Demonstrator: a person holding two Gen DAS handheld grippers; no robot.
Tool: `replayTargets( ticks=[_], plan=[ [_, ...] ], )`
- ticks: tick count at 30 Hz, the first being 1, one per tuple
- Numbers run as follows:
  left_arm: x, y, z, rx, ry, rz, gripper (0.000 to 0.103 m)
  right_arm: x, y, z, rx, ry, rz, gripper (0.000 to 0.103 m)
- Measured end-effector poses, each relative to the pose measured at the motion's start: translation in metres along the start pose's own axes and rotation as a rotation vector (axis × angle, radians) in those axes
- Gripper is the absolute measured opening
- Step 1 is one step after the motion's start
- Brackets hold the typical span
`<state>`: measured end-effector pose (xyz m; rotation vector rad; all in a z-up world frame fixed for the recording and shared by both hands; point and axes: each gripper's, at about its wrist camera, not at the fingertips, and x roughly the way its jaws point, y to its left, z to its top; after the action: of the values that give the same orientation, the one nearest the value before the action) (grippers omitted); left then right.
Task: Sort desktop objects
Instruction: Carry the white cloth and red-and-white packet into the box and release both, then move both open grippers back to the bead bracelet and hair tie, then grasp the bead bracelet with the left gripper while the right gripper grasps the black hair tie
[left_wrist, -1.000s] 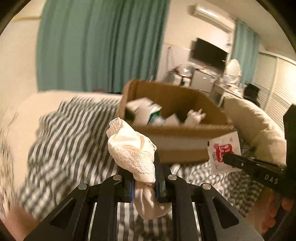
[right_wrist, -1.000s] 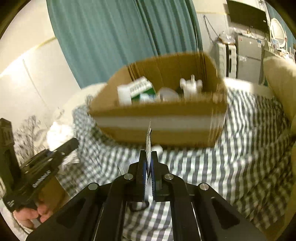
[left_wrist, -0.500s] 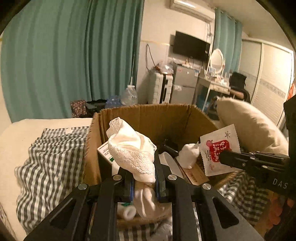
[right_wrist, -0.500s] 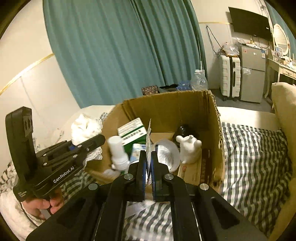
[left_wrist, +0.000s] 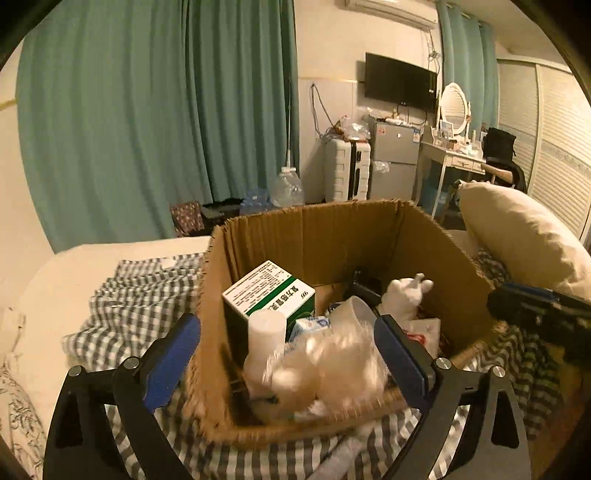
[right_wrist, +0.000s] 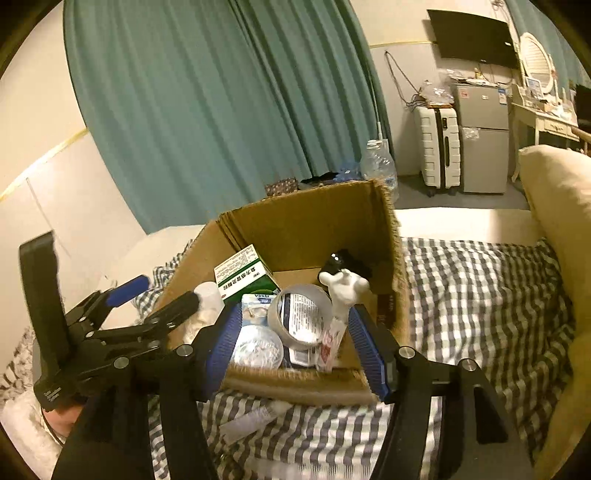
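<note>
Both grippers had just let go over the cardboard box (left_wrist: 317, 236). The left gripper (left_wrist: 288, 354) was opening, its white cloth (left_wrist: 332, 373) falling blurred between the jaws. The right gripper (right_wrist: 291, 350) was opening, its red-and-white packet (right_wrist: 328, 343) dropping just ahead into the box. 2 more items sorted.

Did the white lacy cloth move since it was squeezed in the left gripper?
Yes. The white lacy cloth left the opening left gripper, dropping into the brown cardboard box.
</note>
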<state>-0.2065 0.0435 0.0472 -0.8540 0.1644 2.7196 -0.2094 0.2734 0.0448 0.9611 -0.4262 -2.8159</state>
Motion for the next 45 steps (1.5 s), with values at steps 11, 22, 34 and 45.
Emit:
replayTargets(
  ticks=[11,22,34,45],
  plan=[
    [-0.053,0.014,-0.078,-0.241,0.083,-0.028,0.103,-0.048,-0.001,-0.066,0.026,0.053,-0.048,0.061],
    [-0.031,0.003,-0.183,-0.203,0.271,0.051,0.102,-0.033,0.012,-0.137,-0.005,0.186,-0.076,0.061],
    [0.001,0.000,-0.206,-0.097,0.332,-0.004,0.012,0.025,0.030,-0.175,-0.064,0.325,-0.039,0.059],
    [-0.018,0.013,-0.181,-0.158,0.228,-0.064,0.012,0.068,0.038,-0.199,-0.059,0.387,-0.011,0.015]
  ],
)
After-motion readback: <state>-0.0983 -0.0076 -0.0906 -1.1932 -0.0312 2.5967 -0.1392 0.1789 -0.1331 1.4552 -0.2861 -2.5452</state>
